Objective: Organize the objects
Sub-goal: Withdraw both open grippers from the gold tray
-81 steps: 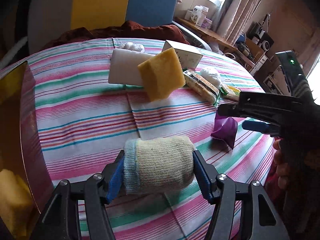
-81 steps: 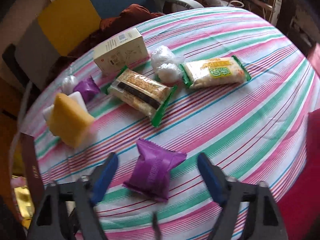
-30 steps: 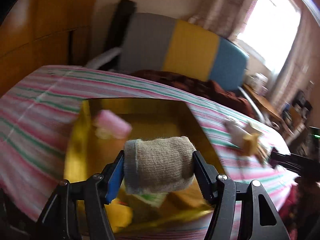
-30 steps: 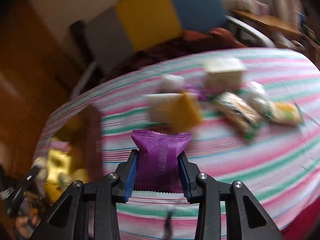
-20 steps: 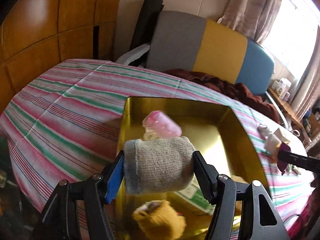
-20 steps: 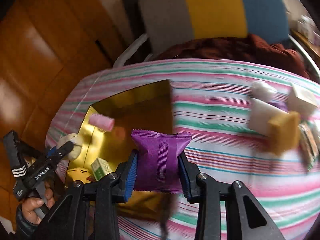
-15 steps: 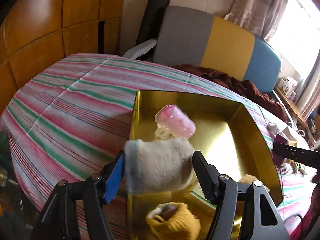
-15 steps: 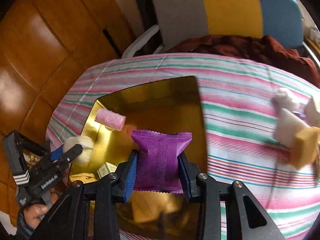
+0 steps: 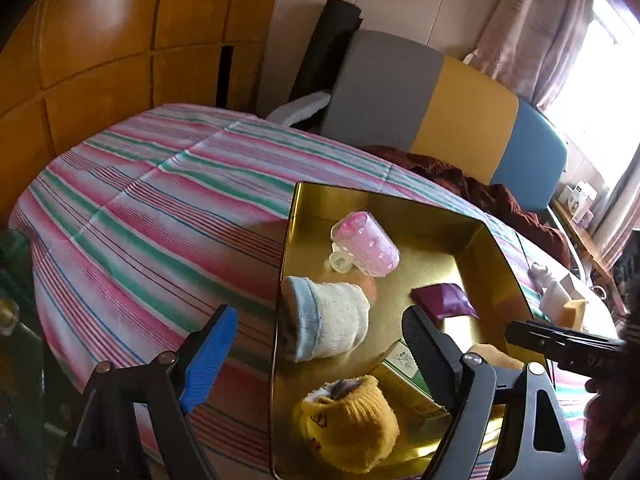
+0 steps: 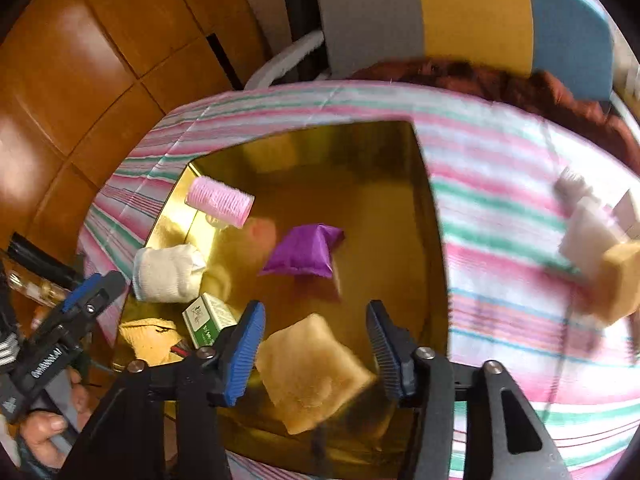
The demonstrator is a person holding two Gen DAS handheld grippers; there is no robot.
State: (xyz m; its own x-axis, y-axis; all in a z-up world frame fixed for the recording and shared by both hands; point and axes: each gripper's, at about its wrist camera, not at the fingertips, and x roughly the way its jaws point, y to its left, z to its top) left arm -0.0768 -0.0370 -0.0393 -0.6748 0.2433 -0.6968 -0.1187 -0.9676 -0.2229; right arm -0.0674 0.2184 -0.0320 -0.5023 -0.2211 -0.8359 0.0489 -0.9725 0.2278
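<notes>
Left gripper (image 9: pixel 316 344) jaws opening, already wide, nothing clamped. The rolled sock (image 9: pixel 324 322) lies between them in view but clear of both pads, down inside the gold tin (image 9: pixel 286 240) against its left wall. Right gripper (image 10: pixel 316 350) jaws also opening, roughly half spread, empty. Purple packet (image 10: pixel 304 256) sits loose on the tin floor, well ahead of the fingertips. Also in the tin: pink hair roller (image 10: pixel 220 202), green box (image 10: pixel 208 320), yellow sponge (image 10: pixel 312 372).
</notes>
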